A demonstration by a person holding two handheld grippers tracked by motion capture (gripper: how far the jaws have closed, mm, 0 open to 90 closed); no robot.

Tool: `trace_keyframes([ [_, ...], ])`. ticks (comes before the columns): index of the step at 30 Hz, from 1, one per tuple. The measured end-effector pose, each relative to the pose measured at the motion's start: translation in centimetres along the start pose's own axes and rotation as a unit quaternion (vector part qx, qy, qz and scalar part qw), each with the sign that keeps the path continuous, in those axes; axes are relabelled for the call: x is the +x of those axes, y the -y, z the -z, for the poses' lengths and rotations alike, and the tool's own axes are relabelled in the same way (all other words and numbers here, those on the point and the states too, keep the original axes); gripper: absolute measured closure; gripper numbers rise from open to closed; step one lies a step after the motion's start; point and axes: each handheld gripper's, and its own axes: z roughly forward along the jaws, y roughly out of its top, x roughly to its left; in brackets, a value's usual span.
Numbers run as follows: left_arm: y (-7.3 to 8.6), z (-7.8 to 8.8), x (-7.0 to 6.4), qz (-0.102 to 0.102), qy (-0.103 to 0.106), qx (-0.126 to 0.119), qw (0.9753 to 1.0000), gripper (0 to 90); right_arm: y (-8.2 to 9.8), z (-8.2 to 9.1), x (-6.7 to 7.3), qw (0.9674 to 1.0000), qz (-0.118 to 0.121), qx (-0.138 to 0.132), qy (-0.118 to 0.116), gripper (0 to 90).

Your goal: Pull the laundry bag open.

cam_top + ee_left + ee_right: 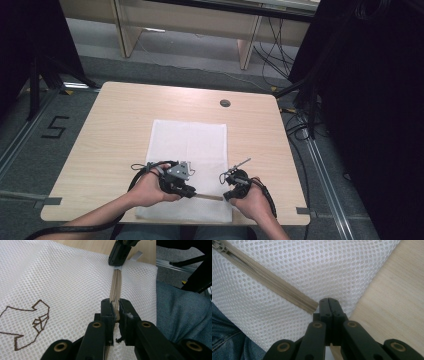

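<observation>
Mesh bag (pixel 189 150), white and flat on the wooden table (pixel 115 125), is my landmark for everything here; its near edge carries the tan zipper (pixel 209 196), which runs along that edge close to my side of the table. Left of the zipper's midpoint, my left hand (pixel 147 190) holds the left gripper (pixel 194 192) low over the bag's near edge, and its jaws are clamped on the zipper; I cannot make out which part of the zipper they grip. The left gripper view gives what the high view cannot: the tan piece pinched between the two black pads (pixel 108 312), the zipper tape (pixel 115 287) running away across the netting, and a brown outline drawing (pixel 32 320) printed on the bag to one side of it. At the far end of that tape the same view shows my other gripper pressed down on the bag's corner. Right of the zipper, at the bag's near right corner, my right hand (pixel 255 202) holds the right gripper (pixel 227 196). The right gripper view shows its jaws pressed fully together, tips at the bag's edge just past the zipper's end (pixel 310 307), with bare wood beside them; whether they pinch any mesh I cannot tell.
</observation>
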Motion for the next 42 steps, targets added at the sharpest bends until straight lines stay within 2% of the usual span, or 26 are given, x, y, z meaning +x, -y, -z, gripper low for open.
trace_keyframes([
  [1,0.0,0.0,0.1,-0.009,-0.001,0.001,1.0000,82.1,0.0,0.0,0.0,1.0000,0.000,0.000,0.000,90.0],
  [3,0.1,0.1,0.1,0.000,-0.001,0.001,1.0000,82.1,0.0,0.0,0.0,1.0000,-0.001,0.000,0.000,90.0],
  [10,0.5,0.5,0.3,0.007,0.001,-0.004,1.0000,82.1,-0.1,0.0,0.0,1.0000,0.004,0.005,0.001,90.0],
  [13,0.6,0.5,0.5,-0.003,0.002,-0.002,1.0000,82.1,0.0,0.0,0.0,1.0000,-0.002,0.002,0.001,90.0],
  [16,0.6,0.5,0.3,0.004,0.004,-0.002,1.0000,82.1,0.0,0.0,0.0,1.0000,-0.001,0.002,0.002,90.0],
  [18,0.6,0.6,0.3,-0.005,0.002,0.005,1.0000,82.1,0.0,0.0,0.0,1.0000,-0.002,0.002,0.001,90.0],
  [19,0.7,0.6,0.3,0.004,0.003,0.000,1.0000,82.1,0.0,0.0,0.0,1.0000,-0.001,0.002,0.001,90.0],
  [21,0.8,0.7,0.4,-0.002,0.005,-0.004,1.0000,82.1,0.1,0.0,-0.1,1.0000,-0.001,0.001,0.001,90.0],
  [24,1.1,0.9,0.4,0.002,0.006,-0.001,1.0000,82.1,0.0,0.0,0.0,1.0000,-0.001,0.002,0.001,90.0],
  [25,1.1,1.0,0.5,-0.003,0.003,0.000,1.0000,82.1,0.0,0.0,0.0,1.0000,-0.002,0.003,0.002,90.0],
  [26,1.2,1.1,0.5,0.004,0.003,-0.005,1.0000,82.1,0.0,0.0,0.0,1.0000,-0.002,0.003,0.002,90.0],
  [28,1.1,1.3,0.7,-0.005,0.006,-0.004,1.0000,82.1,0.0,0.0,0.0,1.0000,-0.002,0.004,0.003,90.0],
  [29,1.2,1.3,0.5,0.004,0.006,-0.005,1.0000,82.1,0.0,0.0,0.0,1.0000,-0.002,0.003,0.002,90.0],
  [32,1.2,1.3,0.5,0.002,0.005,-0.004,1.0000,82.1,0.0,0.0,0.0,1.0000,-0.002,0.003,0.002,90.0],
  [33,1.2,1.3,0.5,-0.006,0.007,-0.004,1.0000,82.1,0.0,0.0,0.0,1.0000,-0.002,0.002,0.002,90.0],
  [35,1.2,1.4,0.5,-0.001,0.003,0.000,1.0000,82.1,0.0,0.0,0.0,1.0000,-0.002,0.003,0.003,90.0],
  [36,1.2,1.5,0.6,-0.009,0.003,0.003,1.0000,82.1,0.0,0.1,0.1,0.9999,-0.010,0.007,0.003,90.0],
  [37,1.3,1.6,0.6,0.005,0.005,-0.003,1.0000,82.1,0.0,0.1,0.0,1.0000,-0.002,0.004,0.003,90.0],
  [38,1.4,1.7,0.7,0.001,0.004,-0.002,1.0000,82.1,0.0,0.0,0.0,1.0000,-0.002,0.002,0.002,90.0],
  [42,2.1,2.2,0.9,0.012,0.001,-0.002,0.9999,82.1,0.0,0.0,0.0,1.0000,-0.002,0.003,0.002,90.0],
])
